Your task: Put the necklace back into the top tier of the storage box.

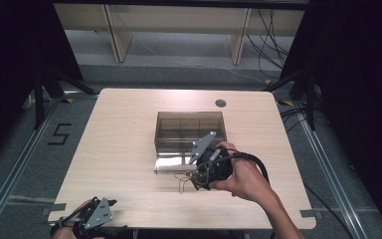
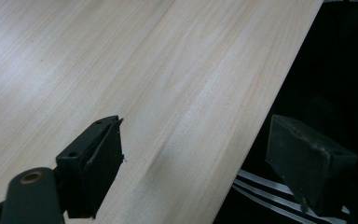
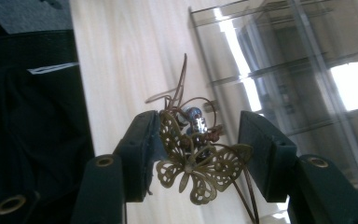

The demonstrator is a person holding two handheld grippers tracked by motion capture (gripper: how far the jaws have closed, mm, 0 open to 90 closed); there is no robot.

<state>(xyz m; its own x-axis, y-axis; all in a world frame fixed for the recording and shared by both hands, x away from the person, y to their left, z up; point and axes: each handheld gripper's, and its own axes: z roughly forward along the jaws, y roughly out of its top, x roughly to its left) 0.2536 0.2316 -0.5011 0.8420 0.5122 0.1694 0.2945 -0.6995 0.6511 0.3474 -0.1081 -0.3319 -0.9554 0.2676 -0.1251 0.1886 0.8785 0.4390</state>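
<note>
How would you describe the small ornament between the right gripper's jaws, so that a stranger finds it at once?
Start at the smoky clear compartment box in the middle of the wooden table. Just in front of it, a hand holds the right gripper. Between its jaws sits a brass filigree butterfly pendant with beads on a thin brown cord, the only lacy metal piece there.

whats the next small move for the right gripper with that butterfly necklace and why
Probably carry it a little forward, over the clear box, before letting go. The right gripper has the butterfly necklace between its jaws, its cord trailing near the table, and the divided box sits just beyond.
</note>
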